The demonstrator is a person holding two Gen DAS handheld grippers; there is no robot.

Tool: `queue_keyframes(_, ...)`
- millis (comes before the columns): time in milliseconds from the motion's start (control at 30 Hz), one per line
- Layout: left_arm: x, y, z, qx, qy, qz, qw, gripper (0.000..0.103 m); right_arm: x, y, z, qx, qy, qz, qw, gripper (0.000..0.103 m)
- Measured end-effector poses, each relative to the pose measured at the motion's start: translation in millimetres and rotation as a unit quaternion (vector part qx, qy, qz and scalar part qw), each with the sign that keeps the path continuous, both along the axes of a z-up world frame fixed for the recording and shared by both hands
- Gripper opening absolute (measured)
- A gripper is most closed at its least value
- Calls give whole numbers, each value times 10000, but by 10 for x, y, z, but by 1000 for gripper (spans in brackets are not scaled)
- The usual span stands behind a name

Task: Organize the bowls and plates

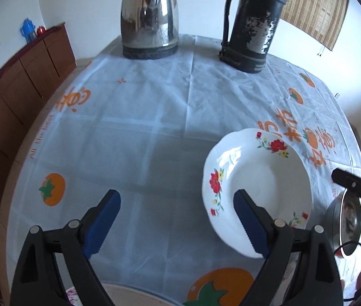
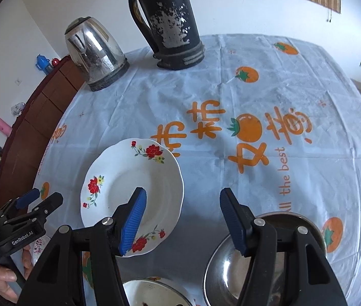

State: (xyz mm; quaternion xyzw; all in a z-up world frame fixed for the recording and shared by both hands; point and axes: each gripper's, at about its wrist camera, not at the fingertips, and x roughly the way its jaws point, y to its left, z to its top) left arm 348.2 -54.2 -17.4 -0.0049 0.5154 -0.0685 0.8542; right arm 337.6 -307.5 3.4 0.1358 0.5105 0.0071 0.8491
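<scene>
While both tools hang over the near edge, the left gripper (image 1: 178, 221) gapes wide and empty, the flowered plate (image 1: 257, 178) just to its right (nearer this hand); the right gripper (image 2: 183, 219), half-open, empty, straddles plate and steel bowl (image 2: 231, 267).

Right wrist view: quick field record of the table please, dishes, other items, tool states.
surface: table with persimmon-print cloth
plate: white floral plate, empty, flat on the cloth
bowl: steel bowl, right of the plate, apart from it
second dish: white dish at the near edge, partly cut off
far side: electric kettle, black thermos
left tool: open, empty
right tool: open, empty
</scene>
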Motion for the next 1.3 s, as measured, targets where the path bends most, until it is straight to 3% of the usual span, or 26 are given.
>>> queue_keyframes(333, 232, 70, -226, -539, 494, 318, 9968, 92, 318, -31, -276, 133, 456, -91, 9988, 62)
queue_keyframes(700, 322, 31, -332, -497, 539, 390, 9965, 90, 442, -41, -419, 418, 596, -80, 9973, 62)
queue_keyframes(833, 338, -21, -371, -473, 546, 396, 9966, 84, 498, -9, -477, 626, 672, -17, 9958, 48)
queue_keyframes(1200, 414, -88, -486, -604, 730, 443, 9945, 83, 576, 11, -577, 615, 733, 48, 9954, 48)
queue_keyframes(1300, 434, -136, -509, -528, 708, 399, 9953, 78, 588, 12, -605, 628, 779, 74, 9949, 42)
